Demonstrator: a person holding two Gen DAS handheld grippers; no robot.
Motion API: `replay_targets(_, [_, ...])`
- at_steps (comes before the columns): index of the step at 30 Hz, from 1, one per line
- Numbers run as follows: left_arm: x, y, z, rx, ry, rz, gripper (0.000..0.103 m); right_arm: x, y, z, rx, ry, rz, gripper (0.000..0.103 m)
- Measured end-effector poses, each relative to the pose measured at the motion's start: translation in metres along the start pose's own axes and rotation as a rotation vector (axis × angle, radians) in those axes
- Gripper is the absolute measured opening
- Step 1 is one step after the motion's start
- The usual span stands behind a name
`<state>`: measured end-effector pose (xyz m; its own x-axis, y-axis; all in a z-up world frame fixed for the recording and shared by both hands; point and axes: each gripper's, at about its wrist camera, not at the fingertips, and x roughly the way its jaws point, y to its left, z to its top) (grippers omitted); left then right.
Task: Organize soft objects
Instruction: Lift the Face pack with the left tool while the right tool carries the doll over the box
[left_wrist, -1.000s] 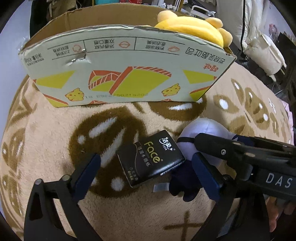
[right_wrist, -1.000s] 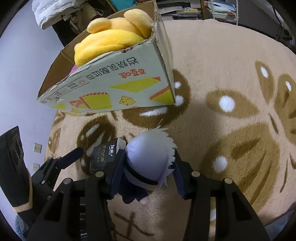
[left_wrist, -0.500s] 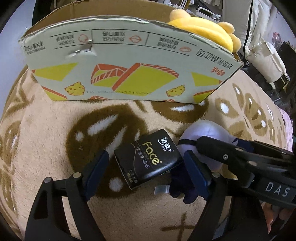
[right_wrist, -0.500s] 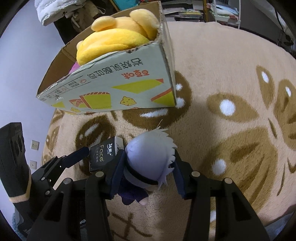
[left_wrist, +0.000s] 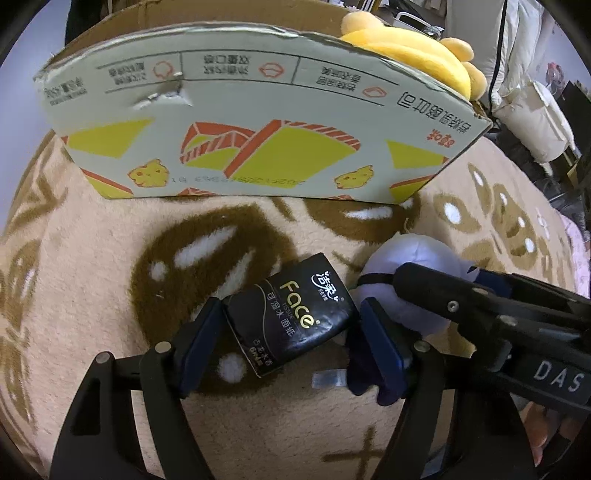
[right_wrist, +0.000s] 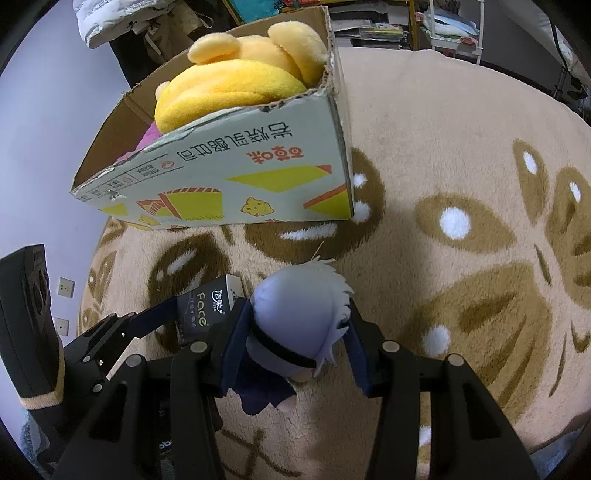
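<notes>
A black "Face" tissue pack (left_wrist: 291, 314) lies on the beige patterned rug (left_wrist: 92, 258). My left gripper (left_wrist: 290, 332) straddles it; its jaws are closing and the blue pads touch both ends of the pack. Just right of it, a small plush doll (right_wrist: 299, 317) with pale lavender hair and dark clothes sits between the pads of my right gripper (right_wrist: 295, 325), which is shut on its head. The doll (left_wrist: 413, 273) rests on the rug. Behind both stands a printed cardboard box (right_wrist: 229, 177) holding a yellow plush toy (right_wrist: 236, 85).
Something pink (right_wrist: 147, 138) lies in the box beside the yellow plush. A small clear tab (left_wrist: 327, 378) lies on the rug by the doll. White padded jackets (left_wrist: 535, 122) and shelves stand beyond the rug. A dark sleeve (right_wrist: 29, 332) is at the left, near a wall.
The left gripper's jaws have narrowed from wide apart until the pads meet the tissue pack's ends. The right gripper and the doll have stayed as they were.
</notes>
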<state>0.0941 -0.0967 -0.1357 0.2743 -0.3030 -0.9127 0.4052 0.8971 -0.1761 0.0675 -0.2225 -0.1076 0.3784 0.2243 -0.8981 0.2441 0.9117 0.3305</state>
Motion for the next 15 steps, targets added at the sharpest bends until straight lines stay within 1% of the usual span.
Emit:
replay_targets(1, [-0.002,0.001,-0.001,0.003,-0.02,0.034,0.074,0.0,0.0,0.0,-0.003,-0.004,0.004,0.052])
replay_targets(4, [-0.007,0.006,-0.001,-0.006,-0.035,0.045,0.074,-0.001,0.002,0.002,-0.023,-0.02,0.001,0.052])
replay_targets(6, [-0.011,0.008,-0.001,-0.007,-0.053,0.062,0.074,-0.005,0.007,0.003,-0.051,-0.054,-0.006,0.052])
replay_targets(7, [-0.013,0.008,-0.001,0.001,-0.068,0.082,0.074,-0.007,0.011,0.004,-0.069,-0.073,-0.013,0.052])
replay_targets(8, [-0.017,0.008,-0.002,0.01,-0.093,0.11,0.074,-0.009,0.014,0.004,-0.084,-0.089,-0.02,0.052])
replay_targets(10, [-0.024,0.01,-0.002,0.01,-0.126,0.134,0.074,-0.016,0.018,0.005,-0.106,-0.126,-0.025,0.052])
replay_targets(12, [-0.032,0.014,-0.001,-0.004,-0.158,0.144,0.074,-0.024,0.02,0.006,-0.118,-0.169,-0.017,0.052])
replay_targets(15, [-0.05,0.019,-0.002,-0.027,-0.236,0.17,0.074,-0.035,0.021,0.005,-0.127,-0.219,-0.018,0.052])
